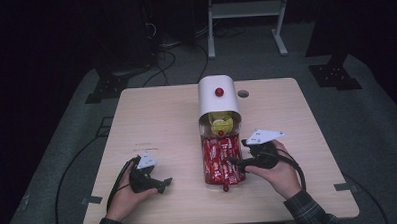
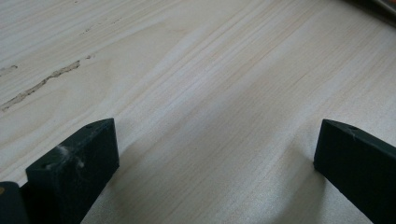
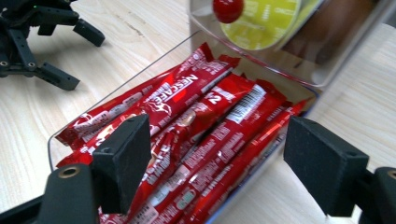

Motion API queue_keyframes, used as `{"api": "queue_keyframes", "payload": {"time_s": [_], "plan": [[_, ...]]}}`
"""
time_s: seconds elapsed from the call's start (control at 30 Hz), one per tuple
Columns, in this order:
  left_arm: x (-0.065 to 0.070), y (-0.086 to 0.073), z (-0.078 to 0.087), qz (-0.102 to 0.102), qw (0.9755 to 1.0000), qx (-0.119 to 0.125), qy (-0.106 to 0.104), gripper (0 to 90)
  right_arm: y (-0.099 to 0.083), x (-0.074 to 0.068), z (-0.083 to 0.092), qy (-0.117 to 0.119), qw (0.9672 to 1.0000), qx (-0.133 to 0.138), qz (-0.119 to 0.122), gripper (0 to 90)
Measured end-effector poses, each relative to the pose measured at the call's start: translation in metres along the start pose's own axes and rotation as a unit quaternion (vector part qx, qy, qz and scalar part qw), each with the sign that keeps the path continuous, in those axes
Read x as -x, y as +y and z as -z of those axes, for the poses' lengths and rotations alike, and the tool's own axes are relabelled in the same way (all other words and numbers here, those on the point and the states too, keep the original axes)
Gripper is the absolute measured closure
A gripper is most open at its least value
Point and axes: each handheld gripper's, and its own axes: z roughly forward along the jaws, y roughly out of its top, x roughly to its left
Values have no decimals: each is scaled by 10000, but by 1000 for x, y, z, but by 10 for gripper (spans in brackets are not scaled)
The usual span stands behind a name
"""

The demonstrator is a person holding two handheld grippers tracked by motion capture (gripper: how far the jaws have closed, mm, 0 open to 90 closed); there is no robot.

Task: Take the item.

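— Hovering the right claw (image 3: 215, 158), jaws spread wide, over the red coffee sticks (image 3: 205, 121) lying in the clear drawer (image 1: 222, 163) pulled out mid-bench (image 1: 156, 118)?
— Lining up for picking. Resting the left claw (image 1: 161, 182) released, holding nothing, staying clear.

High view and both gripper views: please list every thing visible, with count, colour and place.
Light wooden table: one, pale, centre.
White rounded container: one, white with a red knob, far middle of the table.
Clear plastic drawer: one, transparent, pulled out toward the person.
Red coffee stick packets: several, red, lying in the drawer.
Yellow-green round thing: one, inside the container.
White metal frame: one, on the floor behind.
Left gripper: black, open, near the table's near-left edge.
Right gripper: black, open, over the drawer.
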Motion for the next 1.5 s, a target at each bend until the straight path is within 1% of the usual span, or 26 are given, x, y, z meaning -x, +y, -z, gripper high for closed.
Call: {"api": "queue_keyframes", "payload": {"time_s": [0.33,0.6,0.77,0.93,1.03,1.23,1.37,1.4,1.43,1.5], "plan": [[0,0,0,-2,10000,14,-1,0,2,-7,-10,96,9998,-74,124,271],[0,0,0,-9,10000,12,-2,0,2,-13,-18,138,9994,-161,268,285],[0,0,0,-7,10000,13,-2,0,2,-16,-21,163,9993,-181,296,298],[0,0,0,-9,10000,13,-3,0,2,-19,-26,178,9989,-225,377,305],[0,0,0,-11,10000,10,-2,0,2,-21,-28,162,9984,-254,474,316],[0,0,0,-8,10000,16,-7,0,0,-22,-31,133,9980,-273,546,339],[0,0,0,-10,10000,16,-7,0,-2,-23,-32,78,9981,-312,521,325],[0,0,0,-10,10000,16,-7,0,-2,-23,-33,57,9978,-327,567,329],[0,0,0,-11,10000,16,-7,0,-2,-23,-33,36,9977,-330,584,334],[0,0,0,-9,10000,16,-8,0,-2,-24,-33,-25,9977,-308,604,378]]}}
